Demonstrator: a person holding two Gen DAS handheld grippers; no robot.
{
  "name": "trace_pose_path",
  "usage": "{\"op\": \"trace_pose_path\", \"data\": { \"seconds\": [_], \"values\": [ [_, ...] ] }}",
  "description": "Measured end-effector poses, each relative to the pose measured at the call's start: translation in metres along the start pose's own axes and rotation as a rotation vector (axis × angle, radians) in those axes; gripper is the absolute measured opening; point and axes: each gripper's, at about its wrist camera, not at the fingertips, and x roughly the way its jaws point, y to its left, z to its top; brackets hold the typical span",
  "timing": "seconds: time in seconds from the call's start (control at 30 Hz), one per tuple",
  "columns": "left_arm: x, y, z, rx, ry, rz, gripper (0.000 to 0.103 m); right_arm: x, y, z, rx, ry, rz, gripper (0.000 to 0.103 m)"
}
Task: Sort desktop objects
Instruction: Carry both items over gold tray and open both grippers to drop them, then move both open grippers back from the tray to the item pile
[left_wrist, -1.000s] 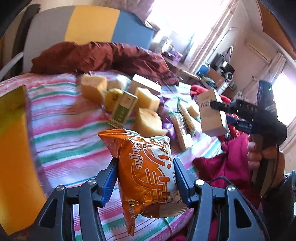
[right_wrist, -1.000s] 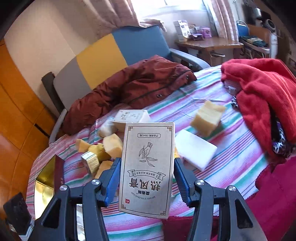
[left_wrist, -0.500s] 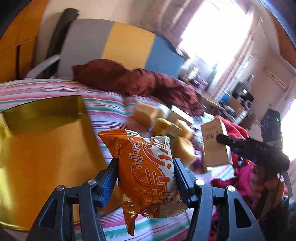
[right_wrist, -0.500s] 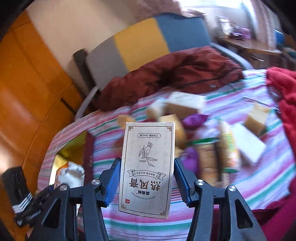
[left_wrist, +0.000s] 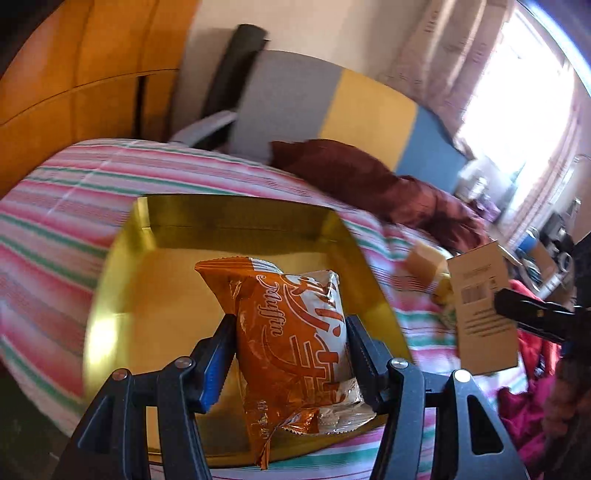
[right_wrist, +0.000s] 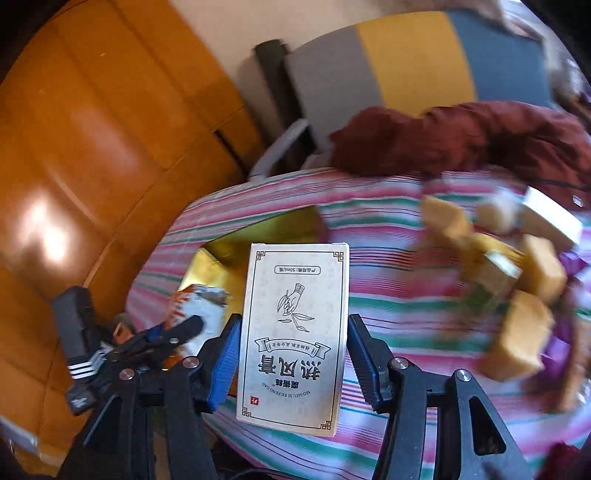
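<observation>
The left gripper is clamped on an orange snack packet printed "Muffin", held above the gold tray that lies on the pink, green and white striped cloth. The right gripper is clamped on a pale carton held upside down, marked "50ml" and "MO SHU SI RE FENG GAO", to the right of the tray; yellow sponge blocks lie blurred on the cloth at far right. Beyond the cloth are a maroon jacket, a grey, yellow and blue chair back, orange wood panelling at left and a bright curtained window at far right.
</observation>
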Motion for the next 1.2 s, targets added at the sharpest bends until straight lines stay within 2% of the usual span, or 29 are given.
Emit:
{"op": "trace_pose_path", "data": {
  "seconds": [0.17, 0.33, 0.43, 0.57, 0.67, 0.97, 1.2],
  "values": [
    [-0.008, 0.029, -0.001, -0.030, -0.019, 0.115, 0.059, 0.049, 0.041, 0.007, -0.034, 0.069, 0.071, 0.059],
    [-0.021, 0.053, -0.005, -0.073, -0.045, 0.188, 0.061, 0.088, 0.060, 0.002, -0.015, 0.154, 0.159, 0.062],
    [-0.025, 0.061, -0.008, -0.099, -0.053, 0.204, 0.061, 0.098, 0.063, -0.005, -0.018, 0.175, 0.155, 0.063],
    [-0.031, 0.066, -0.011, -0.135, -0.068, 0.202, 0.061, 0.093, 0.052, -0.013, -0.010, 0.174, 0.115, 0.065],
    [-0.034, 0.061, -0.009, -0.148, -0.087, 0.166, 0.061, 0.077, 0.043, -0.017, -0.009, 0.142, 0.068, 0.069],
    [-0.032, 0.005, -0.002, -0.024, -0.087, 0.070, 0.061, 0.031, 0.022, -0.019, -0.033, 0.030, -0.101, 0.077],
    [-0.025, -0.027, -0.004, 0.047, -0.061, 0.034, 0.061, 0.005, -0.008, -0.025, 0.008, -0.011, -0.173, 0.082]
  ]
}}
